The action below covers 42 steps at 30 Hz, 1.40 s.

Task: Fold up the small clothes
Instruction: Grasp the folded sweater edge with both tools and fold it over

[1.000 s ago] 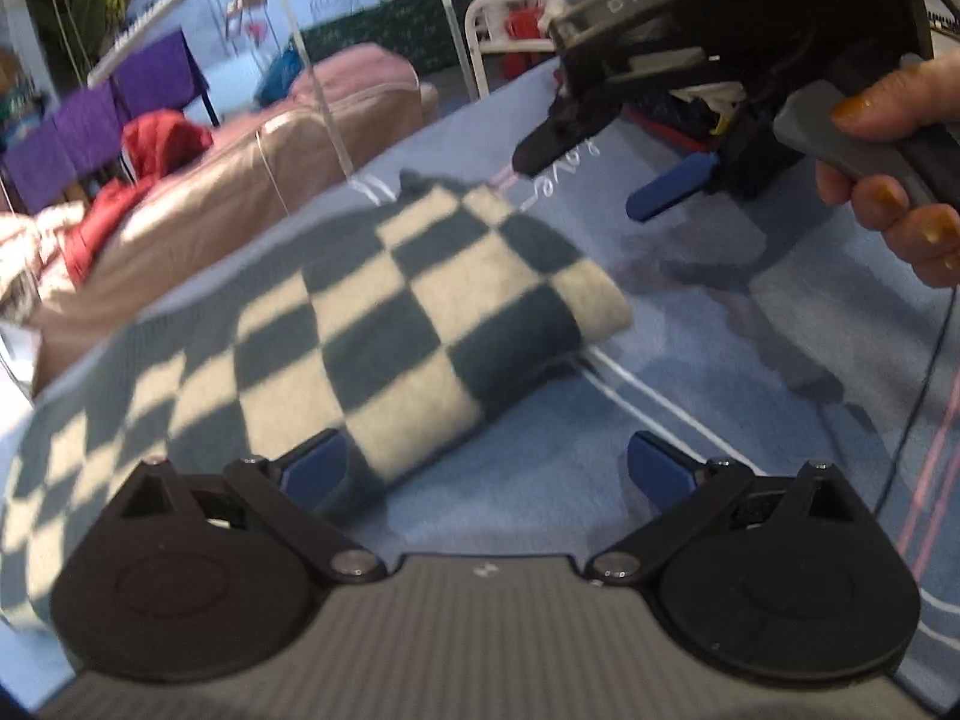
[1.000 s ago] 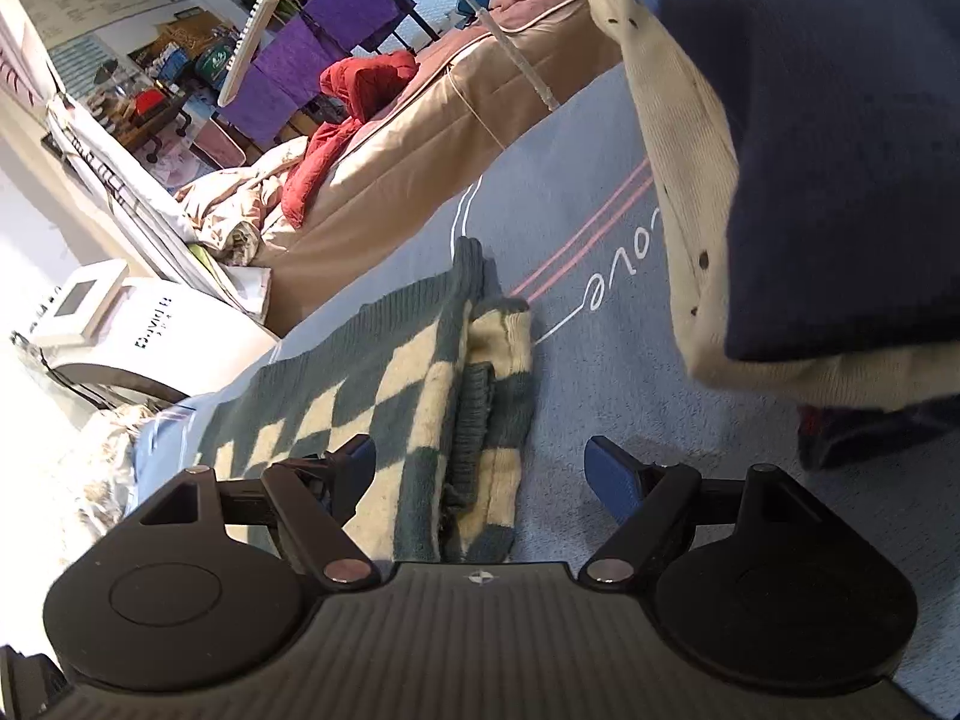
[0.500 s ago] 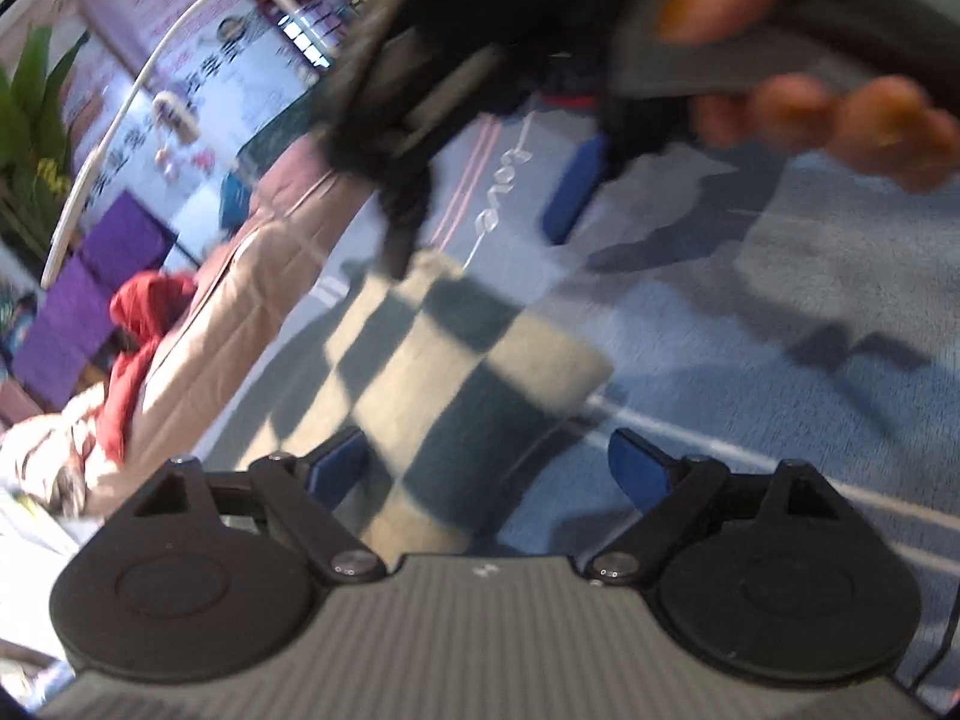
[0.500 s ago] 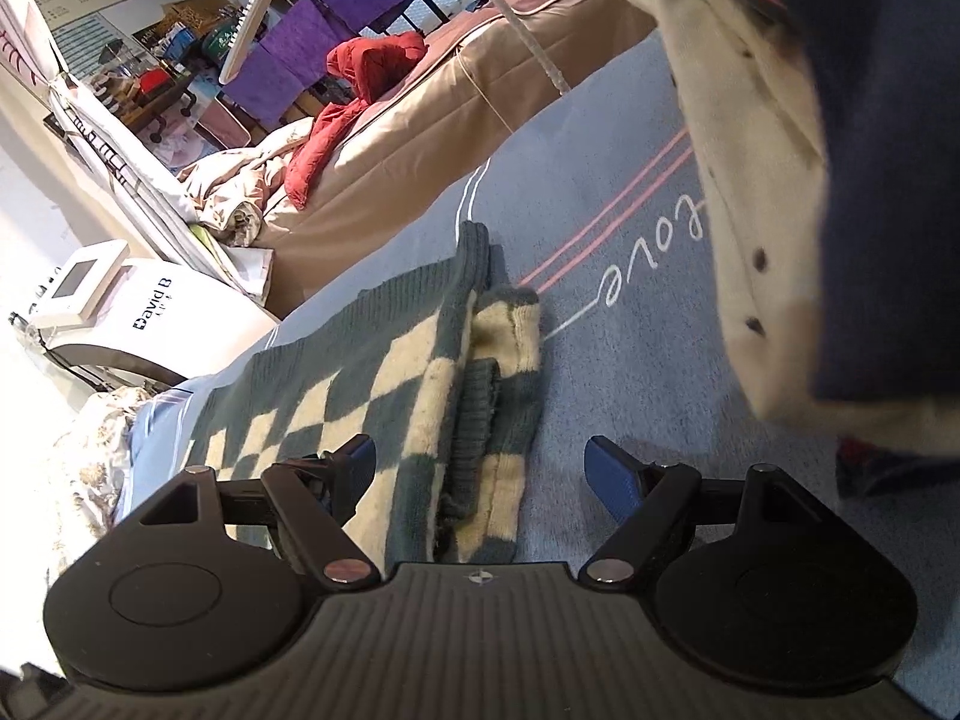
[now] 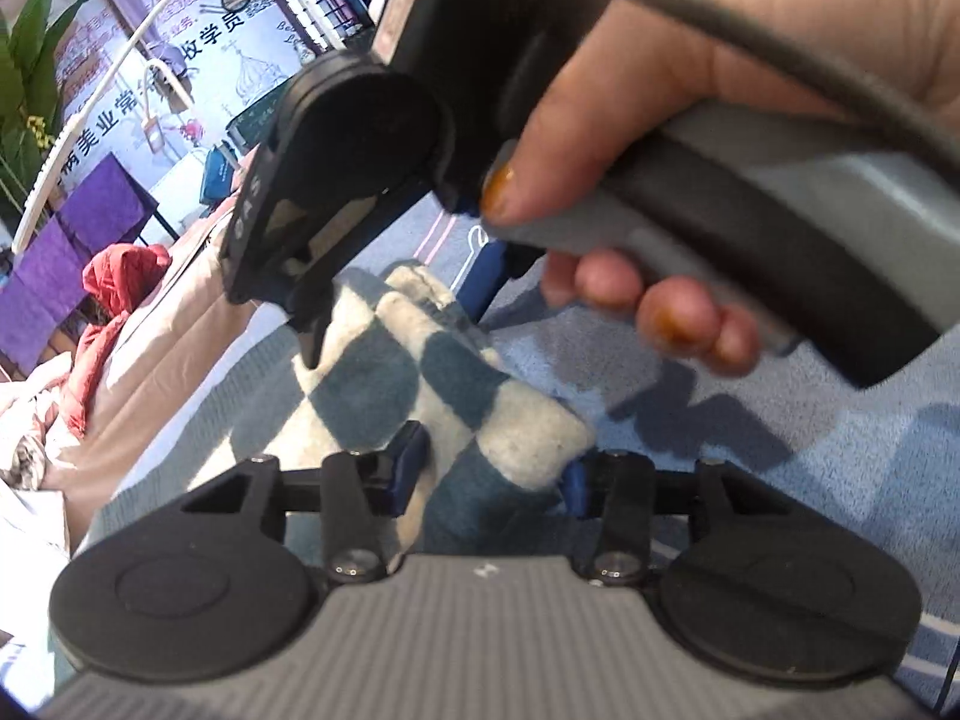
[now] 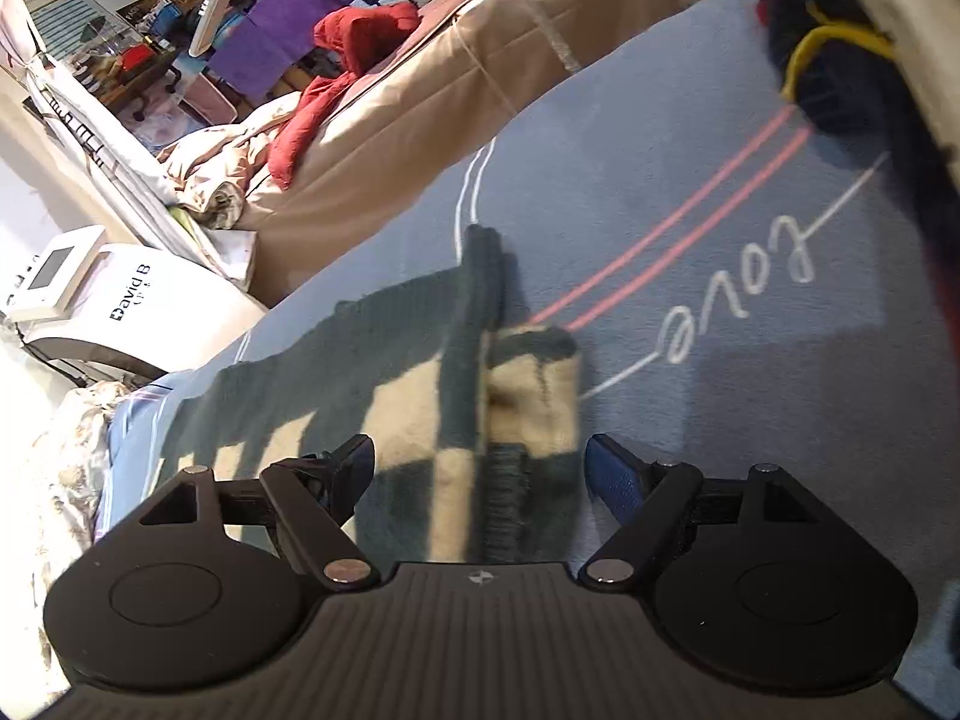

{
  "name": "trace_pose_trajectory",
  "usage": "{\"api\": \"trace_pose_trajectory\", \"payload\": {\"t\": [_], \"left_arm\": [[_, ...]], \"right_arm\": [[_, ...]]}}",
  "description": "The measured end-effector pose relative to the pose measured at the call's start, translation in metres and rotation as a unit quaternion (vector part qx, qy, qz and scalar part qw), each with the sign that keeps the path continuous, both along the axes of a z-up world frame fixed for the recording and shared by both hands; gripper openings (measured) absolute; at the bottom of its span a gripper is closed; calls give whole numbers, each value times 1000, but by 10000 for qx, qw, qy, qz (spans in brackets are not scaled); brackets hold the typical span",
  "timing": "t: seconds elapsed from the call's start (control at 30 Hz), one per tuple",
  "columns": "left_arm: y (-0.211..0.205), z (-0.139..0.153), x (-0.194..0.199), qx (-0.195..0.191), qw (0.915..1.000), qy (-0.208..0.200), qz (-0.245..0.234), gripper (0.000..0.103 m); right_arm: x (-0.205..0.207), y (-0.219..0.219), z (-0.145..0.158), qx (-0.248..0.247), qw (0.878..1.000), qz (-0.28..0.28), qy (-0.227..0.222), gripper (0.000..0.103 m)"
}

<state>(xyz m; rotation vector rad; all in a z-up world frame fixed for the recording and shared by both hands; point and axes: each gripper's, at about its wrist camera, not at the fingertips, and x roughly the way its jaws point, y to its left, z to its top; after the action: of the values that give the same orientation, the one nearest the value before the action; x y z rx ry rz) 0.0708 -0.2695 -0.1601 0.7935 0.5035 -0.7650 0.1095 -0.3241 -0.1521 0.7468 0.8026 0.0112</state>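
- The checked knit garment (image 5: 420, 372) lies on the blue bedspread (image 5: 750, 450); I see it in the centre and lower middle of the left wrist view, dark teal and cream squares with a fuzzy surface
- Its near end is folded into a thick rounded bundle, and that end reaches down between the fingers of my left gripper (image 5: 489, 474) at the bottom centre of the frame
- In the right wrist view the same garment (image 6: 384, 384) runs from centre to lower left, partly in shadow, with a dark ribbed edge (image 6: 480, 276) pointing toward the upper middle and a folded-over flap on its right side
- Left gripper: its jaws have just been closing and now stand narrow, with both blue pads (image 5: 408, 462) against the folded end, which bulges between them; I read this as clamped on the garment
- Right gripper (image 6: 483, 468): its fingers stand well apart at the lower middle of its own frame, hanging over the garment's folded edge; the blue pads (image 6: 612, 480) press on nothing
- From the left wrist view that right gripper (image 5: 396, 300) fills the upper half, held in a hand (image 5: 630, 138) at the upper right, its tips just above the far part of the garment; whether they touch the knit I cannot tell
- White script and two pink stripes (image 6: 672, 228) mark the bedspread at centre right of the right wrist view
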Motion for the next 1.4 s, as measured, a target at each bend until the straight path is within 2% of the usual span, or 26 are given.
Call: {"api": "trace_pose_trajectory", "payload": {"t": [0.2,0.23,0.27,0.3,0.33,0.4,0.47,0.53,0.67,0.7,0.73,0.8,0.87,0.93,0.97,1.07,1.13,1.17,1.2,1.23,1.27,1.3,1.33,1.4], "left_arm": [[7,9,10,-346,9983,442,185,39],[12,11,16,-459,9968,596,255,38],[14,12,20,-548,9954,730,305,38],[17,14,25,-674,9930,890,376,38],[20,16,31,-820,9899,1062,467,37],[29,20,47,-1217,9775,1561,725,37],[44,25,66,-1665,9576,2119,1022,34],[58,28,83,-2101,9336,2624,1243,30],[106,28,117,-3061,8671,3563,1657,25],[118,30,122,-3230,8565,3643,1716,24],[131,35,126,-3359,8510,3627,1770,23],[158,51,129,-3623,8464,3461,1802,23],[193,64,139,-4026,8270,3424,1920,22],[237,72,147,-4418,8029,3378,2146,22],[256,75,149,-4550,7962,3287,2258,22],[317,79,155,-4712,7857,2882,2786,22],[355,74,159,-4809,7709,2775,3121,22],[373,71,162,-4793,7671,2677,3319,22],[388,68,162,-4749,7660,2556,3499,20],[405,66,163,-4742,7620,2453,3664,19],[422,63,165,-4786,7536,2434,3791,19],[434,58,168,-4815,7467,2451,3880,19],[445,53,170,-4798,7432,2437,3975,19],[465,53,173,-4685,7490,2351,4054,21]], "right_arm": [[8,2,1,-152,9998,88,46,103],[7,0,0,-219,9997,86,104,78],[7,-1,0,-221,9996,71,146,66],[6,-3,-1,-146,9998,55,156,64],[5,-4,-1,-105,9998,33,167,58],[5,-4,0,-127,9997,26,184,52],[4,0,4,-169,9997,-29,185,45],[5,4,11,-176,9996,-104,177,41],[8,18,31,-200,9998,-39,53,37],[11,22,36,-115,9999,-34,9,37],[14,27,43,-27,10000,-40,-30,36],[23,39,57,156,9998,5,-134,35],[34,54,70,380,9989,89,-262,34],[52,76,82,619,9973,189,-338,33],[61,89,86,671,9967,274,-378,33],[92,136,95,546,9955,618,-464,31],[110,168,92,560,9947,750,-426,30],[119,182,89,625,9936,831,-434,12],[128,197,86,774,9912,961,-474,3],[136,213,85,870,9889,1097,-502,2],[143,228,84,740,9888,1198,-499,2],[149,245,84,393,9896,1307,-453,2],[154,258,80,203,9894,1387,-378,2],[154,271,74,210,9880,1475,-412,8]]}}
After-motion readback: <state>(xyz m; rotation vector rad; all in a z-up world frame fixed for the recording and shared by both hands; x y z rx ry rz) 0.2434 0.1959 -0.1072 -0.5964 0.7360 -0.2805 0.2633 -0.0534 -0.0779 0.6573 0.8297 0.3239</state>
